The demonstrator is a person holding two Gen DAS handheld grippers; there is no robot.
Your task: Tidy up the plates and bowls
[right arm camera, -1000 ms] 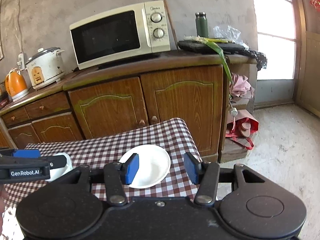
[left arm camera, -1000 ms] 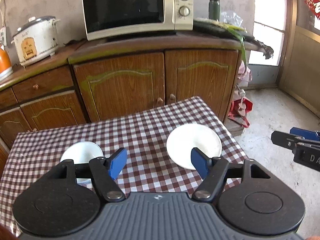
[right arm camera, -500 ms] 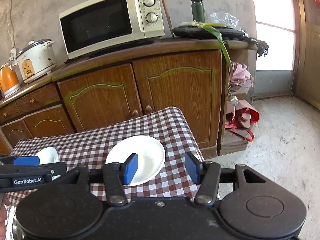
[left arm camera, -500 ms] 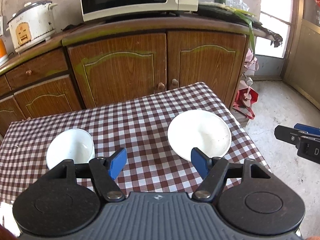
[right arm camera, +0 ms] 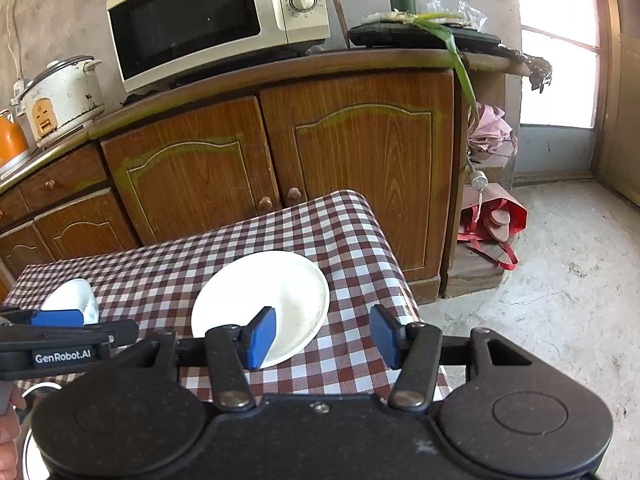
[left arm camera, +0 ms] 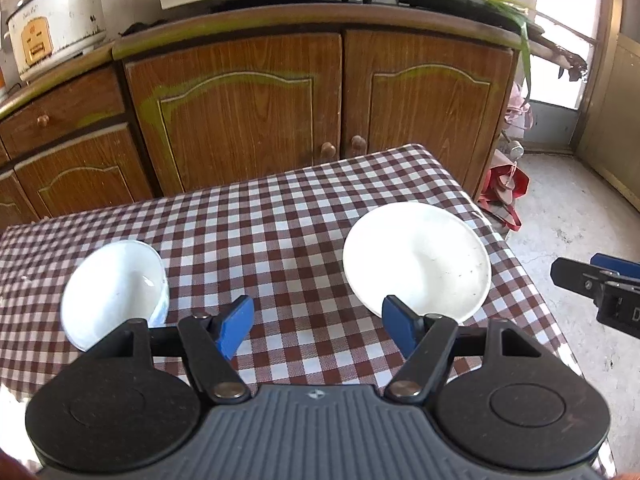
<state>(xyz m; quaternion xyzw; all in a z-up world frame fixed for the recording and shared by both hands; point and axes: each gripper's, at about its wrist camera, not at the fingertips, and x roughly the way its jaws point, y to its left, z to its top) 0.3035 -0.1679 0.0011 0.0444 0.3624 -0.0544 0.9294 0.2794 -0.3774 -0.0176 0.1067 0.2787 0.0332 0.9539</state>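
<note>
With both grippers, left gripper (left arm camera: 316,326) and right gripper (right arm camera: 324,336), parted wide and empty, the bowl (left arm camera: 114,294) sits near the table's (left arm camera: 280,216) left edge and the plate (left arm camera: 416,260) by its right edge; pinch rims squarely; lift level.

- We see bare checked cloth (left arm camera: 272,240) between bowl (left arm camera: 112,292) and plate (left arm camera: 416,256), which lie well apart.
- Behind the table, the cabinet (left arm camera: 320,112) doors close off the far edge.
- Right of the table, open floor (right arm camera: 560,280); a red bag (right arm camera: 496,220) sits by the cabinet.
</note>
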